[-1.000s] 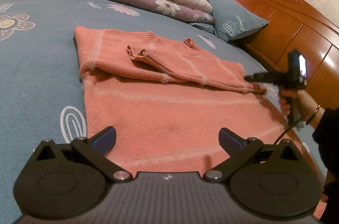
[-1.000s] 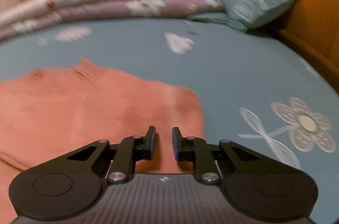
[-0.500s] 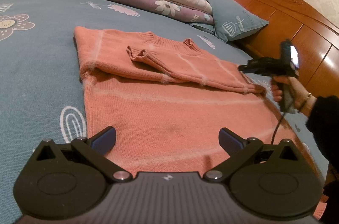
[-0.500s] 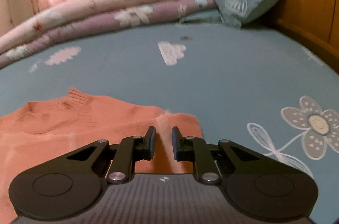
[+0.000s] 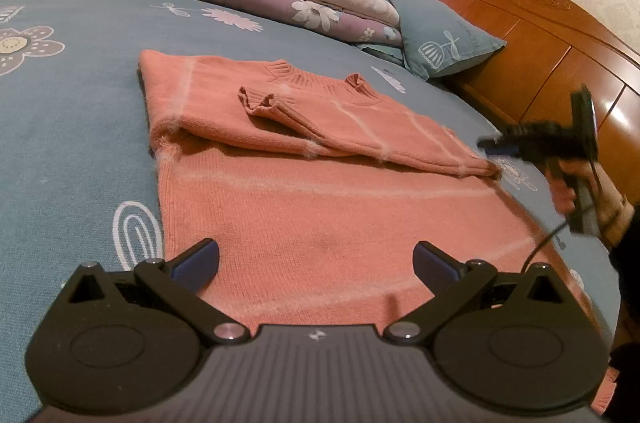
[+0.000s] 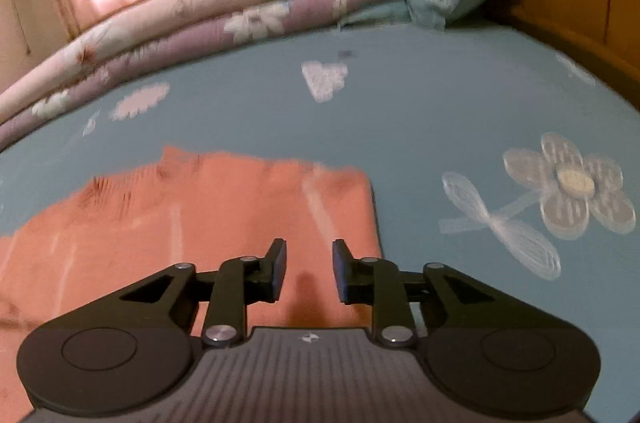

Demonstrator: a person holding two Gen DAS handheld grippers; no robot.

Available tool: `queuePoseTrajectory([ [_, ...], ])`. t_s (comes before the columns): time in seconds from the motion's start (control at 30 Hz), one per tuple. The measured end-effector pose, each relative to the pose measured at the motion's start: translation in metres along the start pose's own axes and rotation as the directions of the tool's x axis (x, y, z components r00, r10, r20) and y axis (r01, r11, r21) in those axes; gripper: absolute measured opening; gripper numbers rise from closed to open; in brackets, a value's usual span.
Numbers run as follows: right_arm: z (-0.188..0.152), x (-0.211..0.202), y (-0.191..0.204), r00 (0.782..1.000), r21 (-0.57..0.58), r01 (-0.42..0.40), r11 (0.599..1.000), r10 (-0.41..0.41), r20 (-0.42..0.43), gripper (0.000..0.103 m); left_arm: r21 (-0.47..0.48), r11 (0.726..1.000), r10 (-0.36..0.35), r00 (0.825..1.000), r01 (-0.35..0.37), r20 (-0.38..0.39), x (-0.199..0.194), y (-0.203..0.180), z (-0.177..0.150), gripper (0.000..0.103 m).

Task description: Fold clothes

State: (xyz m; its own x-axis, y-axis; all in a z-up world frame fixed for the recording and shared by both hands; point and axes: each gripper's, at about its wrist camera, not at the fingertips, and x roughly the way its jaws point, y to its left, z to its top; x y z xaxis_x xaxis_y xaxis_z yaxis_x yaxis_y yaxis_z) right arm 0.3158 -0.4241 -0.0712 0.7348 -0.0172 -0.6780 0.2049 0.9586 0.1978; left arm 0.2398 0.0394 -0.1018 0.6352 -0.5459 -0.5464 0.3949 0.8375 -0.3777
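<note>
**Sweater with sleeves folded in, hem awaiting the next fold**

I am keeping my left hand-held gripper (image 5: 314,265) spread wide and empty over the hem of the pink sweater (image 5: 320,207), which is lying flat on the bed (image 5: 72,127) toward its headboard-side edge, so the hem is within reach. My right hand-held gripper (image 6: 309,271) is hovering over the folded shoulder corner; its jaws have just been opening, a narrow gap now, nothing between them, apparently having let go of the fold. Both sleeves are lying tucked across the chest.
</note>
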Motion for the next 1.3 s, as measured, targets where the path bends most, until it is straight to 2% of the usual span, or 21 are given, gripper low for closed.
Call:
queuePoseTrajectory([
  [0.07, -0.016, -0.01, -0.01, 1.0, 0.06, -0.011, 0.998, 0.009, 0.026, 0.029, -0.001, 1.0, 0.0, 1.0, 0.0, 0.0, 0.0, 0.0, 0.0, 0.102],
  [0.17, -0.036, -0.047, -0.005, 0.996, 0.116, -0.013, 0.993, 0.002, 0.095, 0.038, -0.009, 1.0, -0.003, 1.0, 0.003, 0.005, 0.001, 0.001, 0.0, 0.102],
  [0.23, -0.05, -0.067, 0.01, 0.988, 0.068, -0.024, 0.997, 0.013, 0.157, 0.049, -0.013, 1.0, -0.005, 1.0, 0.005, 0.01, 0.001, 0.002, 0.0, 0.102],
  [0.3, -0.057, -0.076, 0.027, 0.98, -0.014, -0.016, 1.0, 0.018, 0.198, 0.052, -0.019, 1.0, -0.008, 1.0, 0.008, 0.014, 0.001, 0.003, 0.0, 0.102],
  [0.43, -0.059, -0.067, 0.043, 0.981, -0.077, -0.082, 0.994, 0.094, 0.171, 0.055, -0.092, 0.996, -0.004, 1.0, 0.005, 0.021, -0.004, 0.002, 0.008, 0.1],
  [0.5, -0.058, -0.056, 0.045, 0.985, -0.071, -0.124, 0.99, 0.131, 0.112, 0.055, -0.138, 0.989, -0.046, 0.997, 0.054, 0.061, -0.009, 0.0, 0.022, 0.096],
  [0.6, -0.059, -0.05, 0.048, 0.984, -0.101, -0.148, 0.984, 0.156, 0.081, 0.055, -0.216, 0.966, -0.118, 0.986, 0.142, 0.118, -0.005, -0.002, 0.059, 0.088],
  [0.7, -0.061, -0.05, 0.05, 0.982, -0.113, -0.162, 0.98, 0.172, 0.08, 0.055, -0.33, 0.93, -0.13, 0.984, 0.163, 0.119, 0.022, 0.007, 0.09, 0.078],
  [0.73, -0.061, -0.051, 0.05, 0.981, -0.111, -0.166, 0.98, 0.176, 0.086, 0.055, -0.379, 0.914, -0.116, 0.988, 0.146, 0.102, 0.035, 0.013, 0.097, 0.067],
  [0.77, -0.06, -0.053, 0.049, 0.979, -0.102, -0.173, 0.98, 0.182, 0.088, 0.056, -0.424, 0.897, -0.101, 0.992, 0.123, 0.074, 0.046, 0.018, 0.099, 0.061],
  [0.9, -0.058, -0.059, 0.048, 0.977, -0.101, -0.168, 0.981, 0.179, 0.112, 0.057, -0.54, 0.841, -0.03, 0.999, 0.018, -0.013, 0.075, 0.034, 0.092, 0.06],
  [1.23, -0.056, -0.065, 0.046, 0.973, -0.1, -0.18, 0.979, 0.192, 0.125, 0.059, -0.62, 0.784, -0.028, 1.0, 0.019, -0.005, 0.115, 0.05, 0.097, 0.06],
  [1.3, -0.056, -0.066, 0.045, 0.974, -0.107, -0.178, 0.978, 0.19, 0.122, 0.059, -0.597, 0.802, 0.003, 1.0, -0.009, -0.012, 0.116, 0.046, 0.101, 0.048],
])
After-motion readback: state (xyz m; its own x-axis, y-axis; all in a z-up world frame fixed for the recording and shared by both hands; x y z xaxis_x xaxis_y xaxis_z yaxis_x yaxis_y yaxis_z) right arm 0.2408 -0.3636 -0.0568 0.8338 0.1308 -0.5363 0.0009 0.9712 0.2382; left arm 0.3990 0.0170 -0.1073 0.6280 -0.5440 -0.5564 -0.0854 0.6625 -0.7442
